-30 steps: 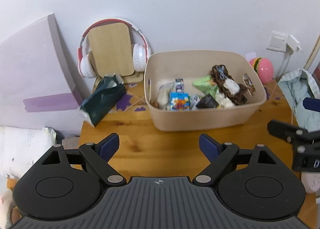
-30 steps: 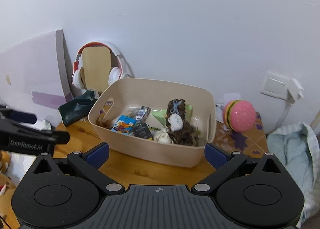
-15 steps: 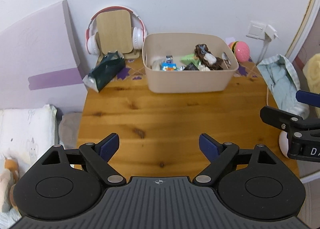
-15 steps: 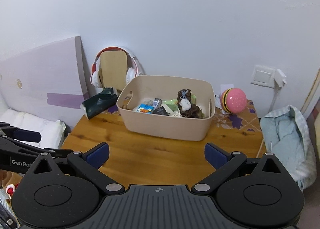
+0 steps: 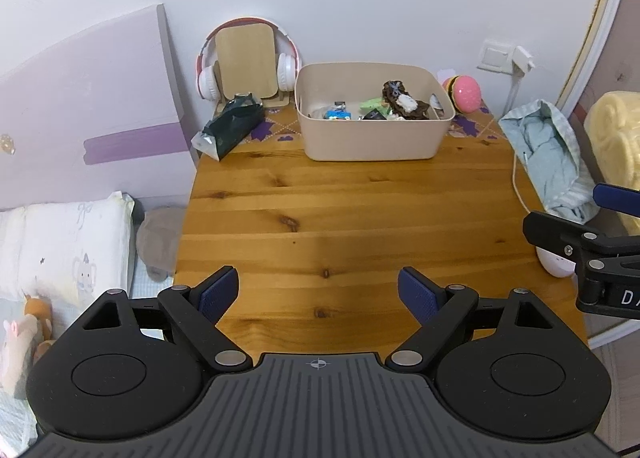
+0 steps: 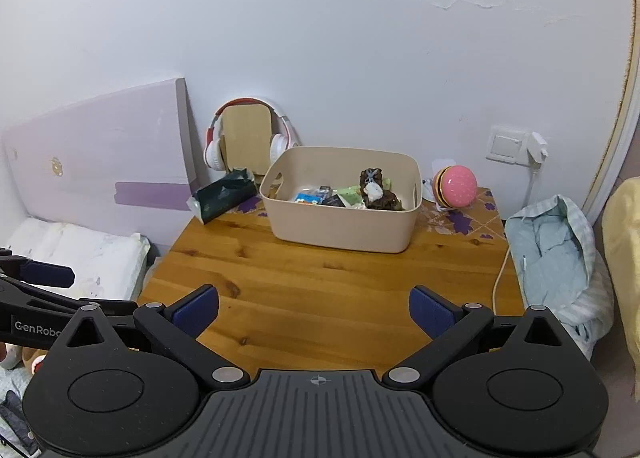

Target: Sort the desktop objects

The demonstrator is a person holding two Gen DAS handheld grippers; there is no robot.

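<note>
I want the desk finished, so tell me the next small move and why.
Probably bring the open left gripper forward to the dark green packet: it lies on the table left of the bin, while the small items already sit inside.

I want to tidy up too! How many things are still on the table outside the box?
3: headphones on their stand at the back, dark green packet beside them, burger toy right of the box.

Even soft indoor light, faint shadows, sharp focus; strong fisheye bending and dark corners at edges
</note>
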